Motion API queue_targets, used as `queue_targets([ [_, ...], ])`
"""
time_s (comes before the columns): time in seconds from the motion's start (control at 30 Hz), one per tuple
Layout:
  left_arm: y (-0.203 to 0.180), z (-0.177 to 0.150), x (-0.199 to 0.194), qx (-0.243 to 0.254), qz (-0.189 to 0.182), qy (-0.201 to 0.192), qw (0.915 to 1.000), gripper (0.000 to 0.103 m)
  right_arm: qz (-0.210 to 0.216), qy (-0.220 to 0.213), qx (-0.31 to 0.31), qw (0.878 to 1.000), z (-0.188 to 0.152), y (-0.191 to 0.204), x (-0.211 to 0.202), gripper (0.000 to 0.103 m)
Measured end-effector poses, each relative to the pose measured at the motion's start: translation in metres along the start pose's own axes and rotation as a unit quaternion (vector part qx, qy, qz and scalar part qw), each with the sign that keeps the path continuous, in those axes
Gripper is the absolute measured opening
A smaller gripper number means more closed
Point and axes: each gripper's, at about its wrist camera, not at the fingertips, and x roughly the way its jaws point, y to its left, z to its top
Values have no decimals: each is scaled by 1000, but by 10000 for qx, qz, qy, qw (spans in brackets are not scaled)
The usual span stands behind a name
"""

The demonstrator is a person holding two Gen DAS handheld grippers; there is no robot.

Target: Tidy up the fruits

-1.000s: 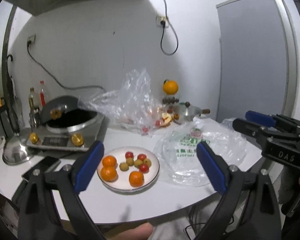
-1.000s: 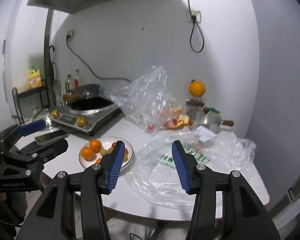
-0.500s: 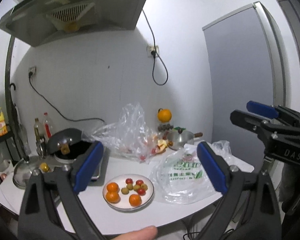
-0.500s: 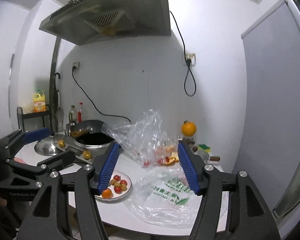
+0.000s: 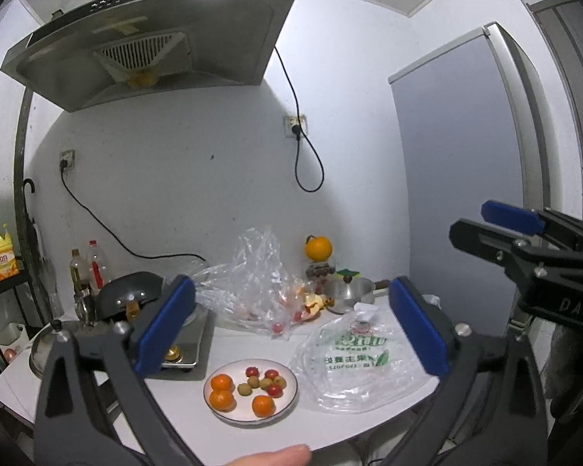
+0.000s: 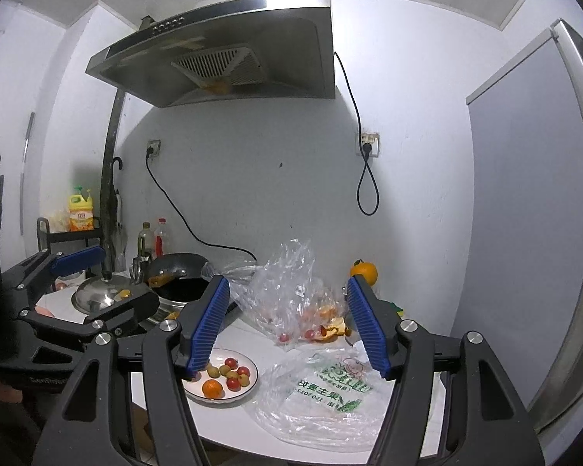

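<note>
A white plate near the table's front edge holds three small oranges and several little red and green fruits. The same plate shows in the right wrist view behind the right gripper's left pad. A clear bag at the back has more fruit in it. One orange sits on a jar by the wall. My left gripper hangs level, well back from the table, its jaws opening with nothing between them. My right gripper is open and holds nothing.
A flat printed plastic bag lies right of the plate. A cooker with a wok, a pot lid and bottles fill the left side. A small steel pot stands at the back. A range hood hangs overhead.
Both grippers have risen and drawn back from the table, so the plate looks smaller and the hood has come into view. The right jaws have spread wider.
</note>
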Motion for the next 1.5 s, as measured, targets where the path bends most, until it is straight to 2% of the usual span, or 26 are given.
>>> queue_targets([
  [0.6,1,-8,7,-30,-53,106,9999,102,-39,251,112,9996,-10,-2,9,67],
  [1.5,6,-9,7,-92,-91,105,9999,102,-13,320,127,9994,-12,-1,14,67],
])
